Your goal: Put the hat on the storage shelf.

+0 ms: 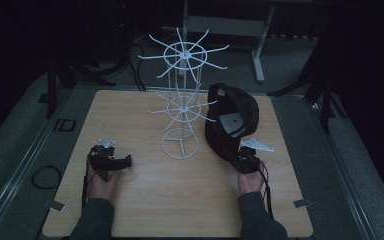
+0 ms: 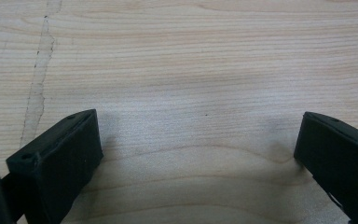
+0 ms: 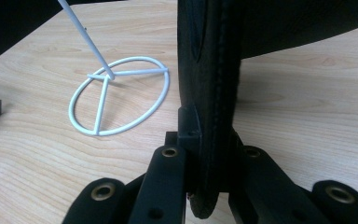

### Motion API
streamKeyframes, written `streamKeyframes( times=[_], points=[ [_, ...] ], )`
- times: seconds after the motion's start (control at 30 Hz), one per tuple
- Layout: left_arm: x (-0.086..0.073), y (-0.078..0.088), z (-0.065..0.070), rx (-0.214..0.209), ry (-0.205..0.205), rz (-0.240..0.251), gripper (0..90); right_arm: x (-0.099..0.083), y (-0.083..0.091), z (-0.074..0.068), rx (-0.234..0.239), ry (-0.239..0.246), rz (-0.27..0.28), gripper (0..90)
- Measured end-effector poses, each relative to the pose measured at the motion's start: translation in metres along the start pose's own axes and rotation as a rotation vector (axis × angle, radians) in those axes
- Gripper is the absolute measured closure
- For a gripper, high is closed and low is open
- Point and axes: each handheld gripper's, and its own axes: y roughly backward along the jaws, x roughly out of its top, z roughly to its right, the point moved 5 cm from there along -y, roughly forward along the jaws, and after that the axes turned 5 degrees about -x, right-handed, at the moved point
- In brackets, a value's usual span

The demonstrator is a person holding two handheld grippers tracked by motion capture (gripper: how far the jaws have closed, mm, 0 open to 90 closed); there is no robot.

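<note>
While the right gripper is clamped on the brim of the one black fabric baseball cap, the cap stands up off the pale wooden table, just to the right of the single white wire hat stand, its crown level with the stand's lower ring of hooks. In the right gripper view the stiff stitched edge of the cap runs straight down between the two black jaws, which are pressed tight against it on both sides, and the stand's round wire base lies on the table off to the left. The step in hand looks like hanging the cap on a hook, so a good way would be to keep the pinch firm on the brim, lift the cap clear of the table, and carry the open hollow of the crown over a free hook tip rather than pushing sideways into the light stand, which could tip. The left gripper rests low over the table with nothing in it; in the left gripper view its jaws stand wide apart over bare wood. In all: one cap, one stand with two tiers of hooks, two grippers.
</note>
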Motion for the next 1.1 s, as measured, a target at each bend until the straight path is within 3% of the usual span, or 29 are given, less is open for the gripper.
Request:
streamKeyframes(
  times=[1.1],
  points=[
    [0.000, 0.000, 0.000, 0.001, 0.003, 0.003, 0.8, 0.015, 0.010, -0.002, -0.035, 0.066, 0.028, 86.5]
  ],
)
